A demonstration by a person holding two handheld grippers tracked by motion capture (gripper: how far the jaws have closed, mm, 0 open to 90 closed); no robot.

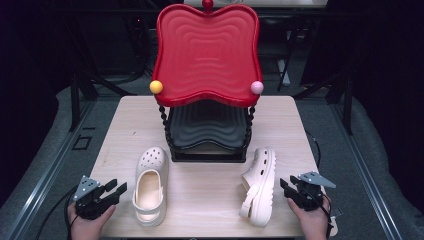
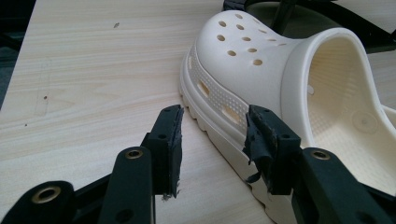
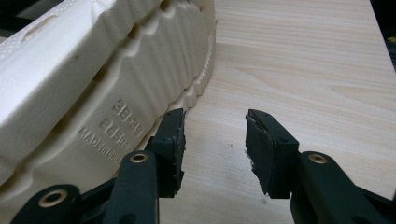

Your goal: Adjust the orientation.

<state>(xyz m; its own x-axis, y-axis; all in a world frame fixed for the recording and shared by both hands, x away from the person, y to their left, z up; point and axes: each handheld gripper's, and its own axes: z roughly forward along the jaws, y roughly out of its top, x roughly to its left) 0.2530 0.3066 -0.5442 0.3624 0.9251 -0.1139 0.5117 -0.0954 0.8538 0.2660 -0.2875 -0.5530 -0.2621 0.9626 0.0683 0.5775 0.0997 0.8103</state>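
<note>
Two cream clogs lie on the pale wooden table [image 1: 210,200], one in front of each claw. The left clog [image 1: 150,185] sits upright on its sole, toe pointing away from the person, its ventilation holes on top and the heel strap at the near end. The right clog [image 1: 259,186] is tipped onto its side — the ridged sole faces the right edge of the table, and in the right gripper view the moulded size marks on that sole can be read.

There are two claws, each held in one hand at the near edge. The left claw [image 1: 114,190] hovers just beside the left clog, on its outer side; its jaws stand wide apart with nothing between the pads. In the left gripper view the clog's side wall and sole edge run just behind the right-hand jaw; whether it touches I cannot tell. The right claw [image 1: 288,188] sits just to the right of the tipped clog, jaws likewise spread wide and gripping nothing; in its own view the left-hand jaw is close against the sole.

Behind the clogs stands one two-tier rack [image 1: 207,130] — a red wavy tray [image 1: 207,50] on top, a black tray [image 1: 207,131] below, joined by black beaded posts. Three ball knobs show on the red tray: one yellow [image 1: 156,86], one pink [image 1: 257,87], one red [image 1: 207,4].
</note>
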